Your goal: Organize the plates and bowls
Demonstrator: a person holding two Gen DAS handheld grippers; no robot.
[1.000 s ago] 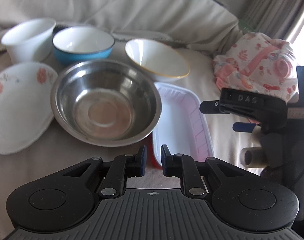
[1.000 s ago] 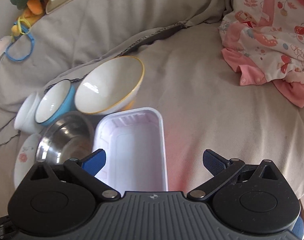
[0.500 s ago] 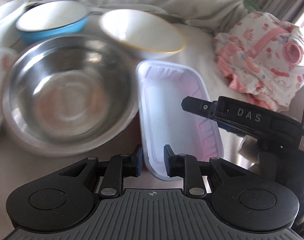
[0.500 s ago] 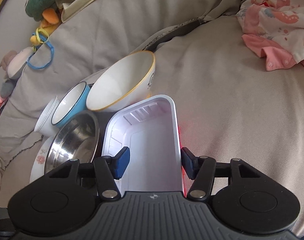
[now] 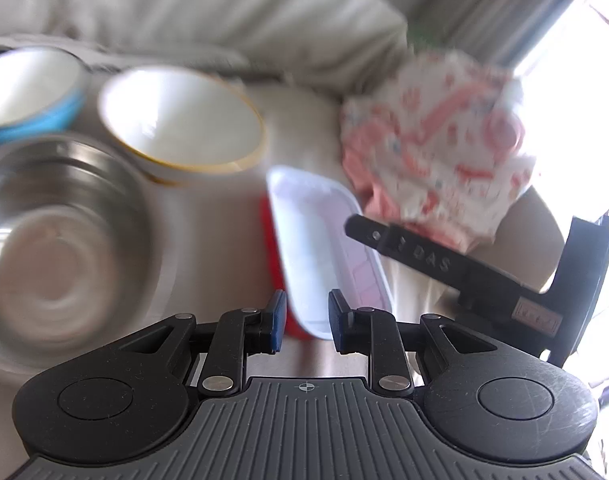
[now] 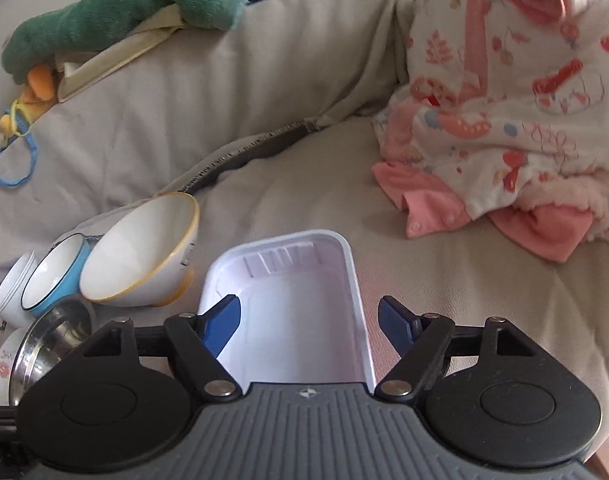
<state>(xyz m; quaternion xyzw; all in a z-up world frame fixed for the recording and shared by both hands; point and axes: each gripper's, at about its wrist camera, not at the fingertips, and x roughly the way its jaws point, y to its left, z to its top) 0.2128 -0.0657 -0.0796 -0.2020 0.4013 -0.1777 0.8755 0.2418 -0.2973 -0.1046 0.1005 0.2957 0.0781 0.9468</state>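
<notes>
The white foam tray [image 6: 300,316] sits on the beige cover just right of the yellow-rimmed bowl [image 6: 138,250], and the right gripper [image 6: 309,322] hangs over its near end, jaws spread wide on either side of it. The left gripper [image 5: 303,320] shows a narrow gap, the tray's near corner just beyond it and nothing held; the steel bowl [image 5: 60,248] sits left of the tray, in front of the yellow-rimmed bowl.

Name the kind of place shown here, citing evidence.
Probably a bed or sofa in a home: dishes sit on a beige fabric cover, beside a green plush toy and child's pink printed clothing.
</notes>
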